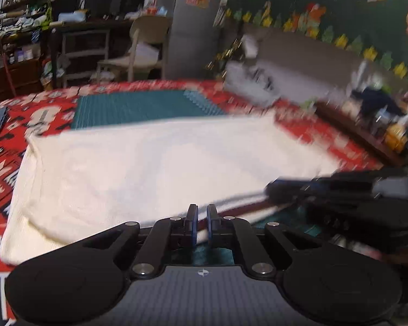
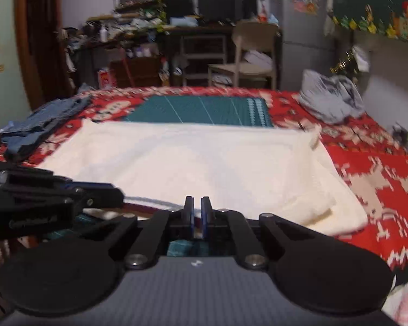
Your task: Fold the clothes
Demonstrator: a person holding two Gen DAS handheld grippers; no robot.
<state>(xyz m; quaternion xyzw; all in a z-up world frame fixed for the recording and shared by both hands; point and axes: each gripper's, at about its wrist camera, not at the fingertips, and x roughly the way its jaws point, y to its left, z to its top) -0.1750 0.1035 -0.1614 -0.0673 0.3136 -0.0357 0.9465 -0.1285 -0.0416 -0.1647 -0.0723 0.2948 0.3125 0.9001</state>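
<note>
A white garment (image 1: 138, 168) (image 2: 193, 163) lies flat across the red patterned cloth (image 1: 49, 108) (image 2: 372, 168), its striped hem toward me. My left gripper (image 1: 202, 213) sits at that near hem with its jaws closed to a narrow slit, and white fabric shows between them. My right gripper (image 2: 197, 207) is at the same hem further right, jaws equally narrow on the edge. Each gripper shows in the other's view: the right gripper (image 1: 274, 190) reaches in from the right, the left gripper (image 2: 117, 197) from the left, both tips at the hem.
A teal cutting mat (image 1: 133, 108) (image 2: 198, 111) lies beyond the garment. Blue denim clothing (image 2: 40, 127) is piled at the left, a grey crumpled garment (image 2: 329, 103) at the far right. A chair (image 2: 253, 54) and cluttered shelves (image 2: 138, 13) stand behind the table.
</note>
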